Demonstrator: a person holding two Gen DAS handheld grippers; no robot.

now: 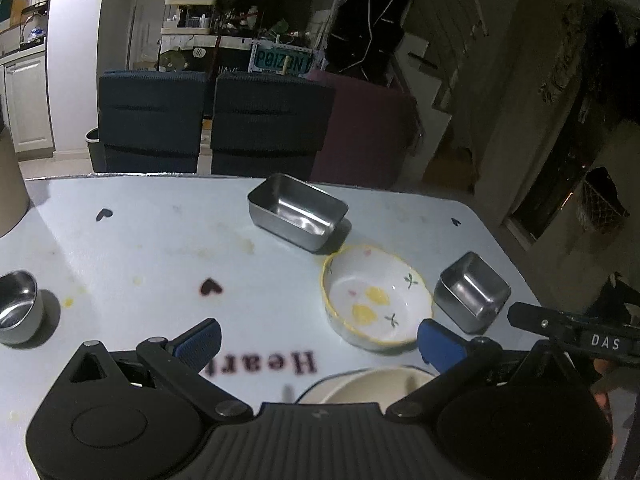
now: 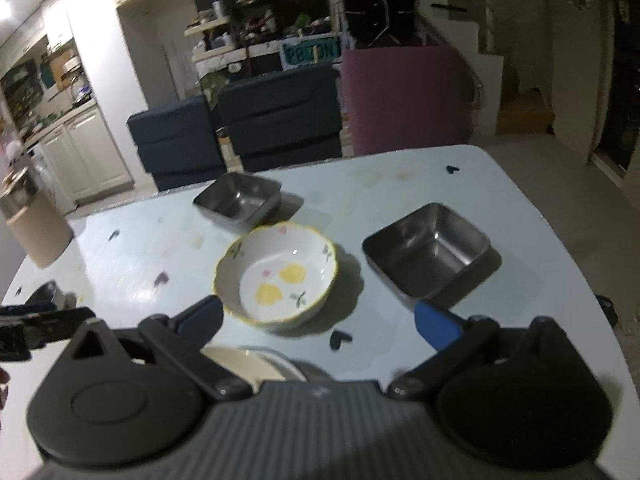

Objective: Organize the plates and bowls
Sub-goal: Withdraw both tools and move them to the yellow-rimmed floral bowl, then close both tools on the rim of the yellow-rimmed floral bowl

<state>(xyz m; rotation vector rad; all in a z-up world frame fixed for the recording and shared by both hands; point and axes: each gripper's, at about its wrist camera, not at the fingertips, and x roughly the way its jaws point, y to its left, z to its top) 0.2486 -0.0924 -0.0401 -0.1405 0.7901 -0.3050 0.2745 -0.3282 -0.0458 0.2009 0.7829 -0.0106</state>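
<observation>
A white bowl with a yellow rim and flower print (image 1: 376, 300) (image 2: 276, 276) sits mid-table. Behind it stands a rectangular steel dish (image 1: 296, 210) (image 2: 238, 200). A square steel dish (image 1: 472, 292) (image 2: 426, 254) rests to the bowl's right. A small round steel cup (image 1: 18, 306) stands at the left edge. A cream bowl (image 1: 372, 390) (image 2: 240, 364) lies close under both grippers, partly hidden. My left gripper (image 1: 320, 344) is open, nothing between its blue pads. My right gripper (image 2: 318, 318) is open too, just in front of the flower bowl.
The pale table (image 1: 160, 248) (image 2: 400, 184) carries heart stickers and stains. A beige canister (image 2: 38, 228) stands at its far left corner. Dark blue chairs (image 1: 208, 120) and a purple chair (image 2: 400, 96) line the far edge. The right gripper's tool (image 1: 576, 332) shows at right.
</observation>
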